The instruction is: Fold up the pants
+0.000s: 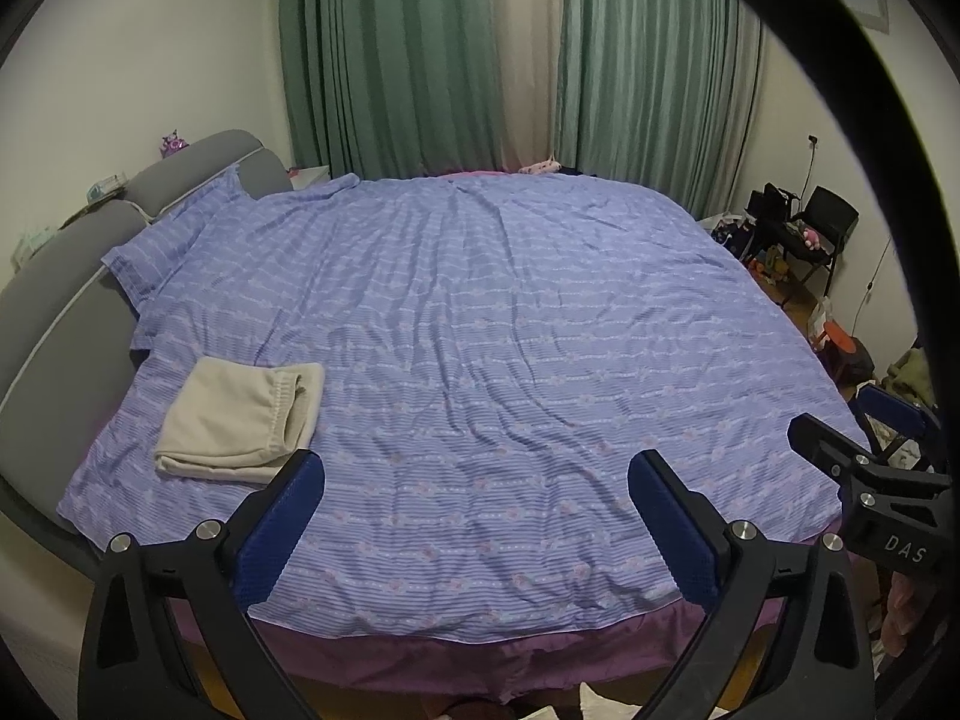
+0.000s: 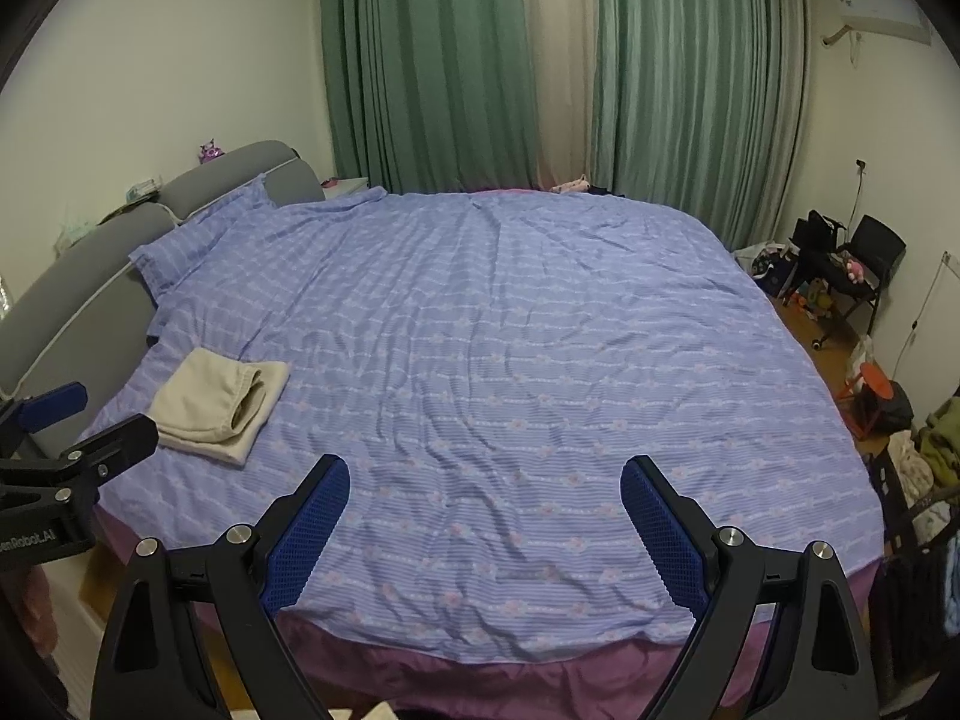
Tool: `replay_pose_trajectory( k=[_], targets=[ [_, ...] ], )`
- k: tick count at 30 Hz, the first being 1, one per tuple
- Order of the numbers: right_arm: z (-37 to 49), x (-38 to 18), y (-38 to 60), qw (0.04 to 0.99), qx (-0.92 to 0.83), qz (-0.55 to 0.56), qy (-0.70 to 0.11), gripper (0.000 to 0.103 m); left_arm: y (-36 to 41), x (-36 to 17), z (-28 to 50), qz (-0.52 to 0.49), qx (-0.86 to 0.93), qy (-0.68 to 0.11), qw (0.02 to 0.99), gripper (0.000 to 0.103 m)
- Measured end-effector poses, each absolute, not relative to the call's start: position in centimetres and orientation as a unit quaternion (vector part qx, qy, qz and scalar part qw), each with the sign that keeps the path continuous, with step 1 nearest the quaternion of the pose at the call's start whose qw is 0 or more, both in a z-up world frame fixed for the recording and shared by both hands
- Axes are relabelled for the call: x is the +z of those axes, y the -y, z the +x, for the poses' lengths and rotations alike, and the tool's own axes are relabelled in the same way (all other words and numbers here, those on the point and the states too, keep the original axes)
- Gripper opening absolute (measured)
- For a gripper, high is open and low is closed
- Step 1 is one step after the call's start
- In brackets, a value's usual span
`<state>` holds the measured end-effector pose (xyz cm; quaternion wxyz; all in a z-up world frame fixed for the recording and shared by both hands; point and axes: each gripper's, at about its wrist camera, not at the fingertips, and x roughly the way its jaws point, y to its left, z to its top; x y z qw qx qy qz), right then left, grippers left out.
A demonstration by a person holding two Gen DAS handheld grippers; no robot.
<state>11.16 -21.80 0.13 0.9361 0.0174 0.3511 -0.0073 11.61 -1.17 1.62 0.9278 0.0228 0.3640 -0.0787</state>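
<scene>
Beige pants (image 1: 240, 414) lie folded into a compact rectangle on the near left of the bed, waistband to the right; they also show in the right wrist view (image 2: 219, 405). My left gripper (image 1: 477, 474) is open and empty, held above the bed's near edge, its left finger close to the pants. My right gripper (image 2: 485, 477) is open and empty over the bed's near middle. The right gripper (image 1: 864, 426) shows at the right edge of the left wrist view; the left gripper (image 2: 78, 414) shows at the left edge of the right wrist view.
A purple striped duvet (image 1: 510, 330) covers the bed, with a purple sheet (image 1: 420, 660) along the near edge. A grey headboard (image 1: 54, 312) and pillow (image 1: 174, 234) stand left. Green curtains (image 1: 390, 60) hang behind. A black chair (image 2: 864, 264) and clutter fill the right side.
</scene>
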Motion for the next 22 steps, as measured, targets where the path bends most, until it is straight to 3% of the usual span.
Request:
replay_pose_trajectory(
  k=[22],
  targets=[
    [11.9, 0.2, 25.0, 0.933, -0.017, 0.024, -0.358, 0.092, 2.7, 1.1, 13.1, 0.024, -0.083, -0.371, 0.925, 0.103]
  ],
)
